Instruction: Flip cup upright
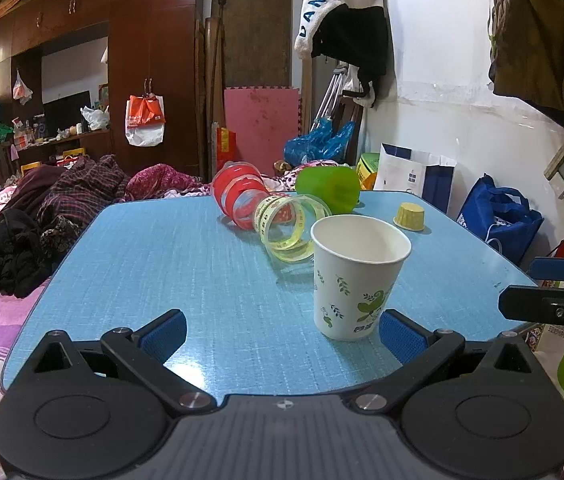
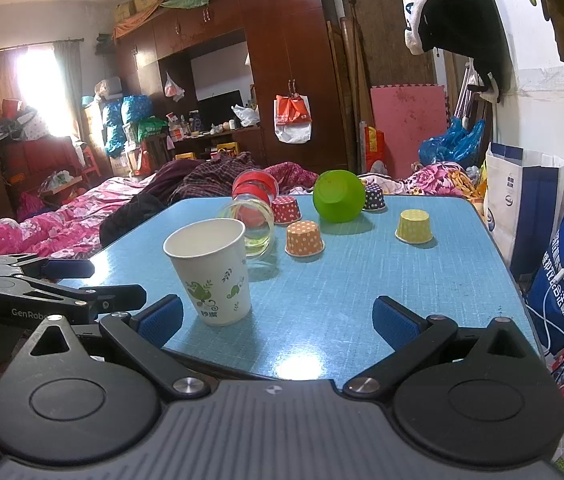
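Note:
A white paper cup with green leaf print stands upright, mouth up, on the blue table. It also shows in the right wrist view. My left gripper is open and empty; the cup stands just ahead of its right finger. My right gripper is open and empty; the cup stands just ahead of its left finger. The right gripper shows at the right edge of the left wrist view. The left gripper shows at the left of the right wrist view.
A clear jar with yellow bands and a red-banded jar lie on their sides behind the cup. A green bowl lies tipped at the back. Several small cupcake liners, orange, yellow, red, stand upside down. A bed with clothes is at the left.

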